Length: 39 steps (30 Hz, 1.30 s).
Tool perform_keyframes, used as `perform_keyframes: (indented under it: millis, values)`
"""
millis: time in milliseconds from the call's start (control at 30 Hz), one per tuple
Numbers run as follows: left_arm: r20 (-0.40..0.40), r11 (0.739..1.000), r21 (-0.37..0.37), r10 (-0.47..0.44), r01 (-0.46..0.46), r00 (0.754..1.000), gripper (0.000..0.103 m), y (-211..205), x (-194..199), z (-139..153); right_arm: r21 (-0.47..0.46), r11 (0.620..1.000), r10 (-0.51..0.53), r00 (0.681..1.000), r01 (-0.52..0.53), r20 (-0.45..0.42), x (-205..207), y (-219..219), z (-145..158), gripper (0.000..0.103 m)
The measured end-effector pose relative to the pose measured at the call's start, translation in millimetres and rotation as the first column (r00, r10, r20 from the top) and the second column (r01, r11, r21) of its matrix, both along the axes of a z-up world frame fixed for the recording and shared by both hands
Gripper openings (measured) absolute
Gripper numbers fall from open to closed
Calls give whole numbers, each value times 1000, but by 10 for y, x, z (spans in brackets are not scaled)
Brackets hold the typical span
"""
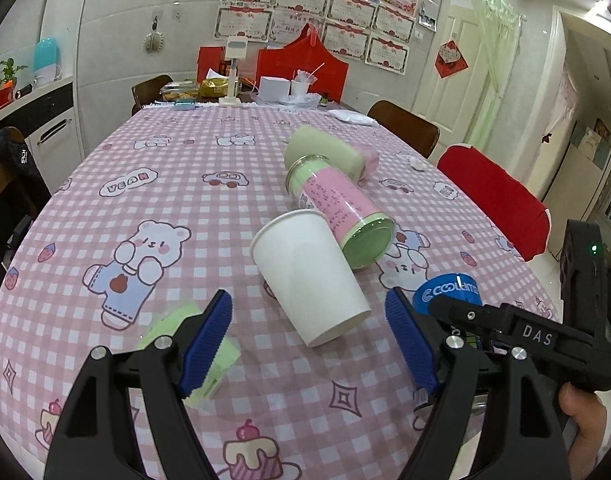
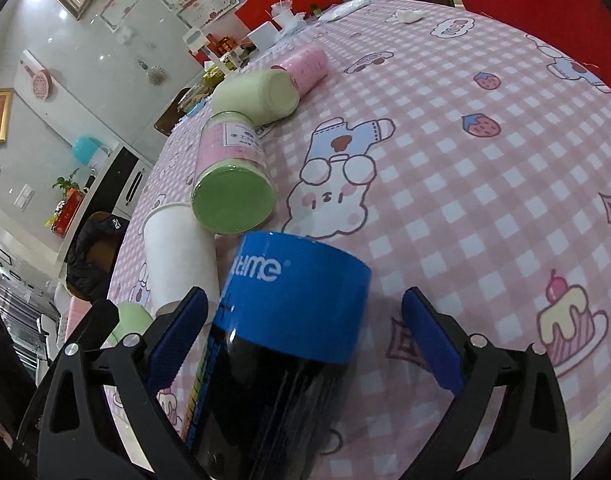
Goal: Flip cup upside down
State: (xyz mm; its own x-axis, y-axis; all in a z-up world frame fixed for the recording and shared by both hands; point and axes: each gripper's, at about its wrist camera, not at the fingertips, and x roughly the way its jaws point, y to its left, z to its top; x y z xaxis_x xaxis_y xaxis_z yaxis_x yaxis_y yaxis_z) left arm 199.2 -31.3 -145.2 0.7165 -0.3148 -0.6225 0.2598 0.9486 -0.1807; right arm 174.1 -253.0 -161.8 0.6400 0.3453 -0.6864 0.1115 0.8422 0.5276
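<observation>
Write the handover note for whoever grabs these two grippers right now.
Left gripper: open, empty, lined up on the white paper cup, not touching it.
Right gripper: open around the blue-banded dark cup, no clamp visible.
Paper cup lies on its side on the checked tablecloth, leaning against the pink-and-green jar, itself on its side.
Done: no cup is flipped.
Left: grip a cup and set it mouth down.

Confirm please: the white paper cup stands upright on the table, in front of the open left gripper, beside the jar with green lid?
Not quite. The white paper cup lies on its side, not upright, as the left wrist view shows. It is in front of the open left gripper, beside the jar with the green lid.
</observation>
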Motion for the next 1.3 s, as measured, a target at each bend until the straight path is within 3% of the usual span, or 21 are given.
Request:
perform_keyframes:
  millis: [167,467,667,867,1067,1300]
  values:
    - [-3,1000,-4,-8,8,1000,78,7,41,-20,14,1000,18,1000,-18,-10,95,26,-10,73]
    - [-10,1000,-6,-3,3,1000,78,31,80,-39,-59,997,46,999,-45,17,124,99,75,72]
    - [-8,1000,4,-9,9,1000,78,-44,95,-18,-198,979,58,994,-39,94,75,140,268,71]
    - [-8,1000,9,-10,10,1000,78,-91,91,-4,-245,969,62,987,-24,149,34,114,371,70]
    - [-9,1000,15,-11,12,1000,78,-141,84,6,-327,945,51,980,14,190,9,128,468,70]
    - [-9,1000,17,-12,12,1000,78,-157,87,13,-448,890,44,964,82,262,-52,141,573,67]
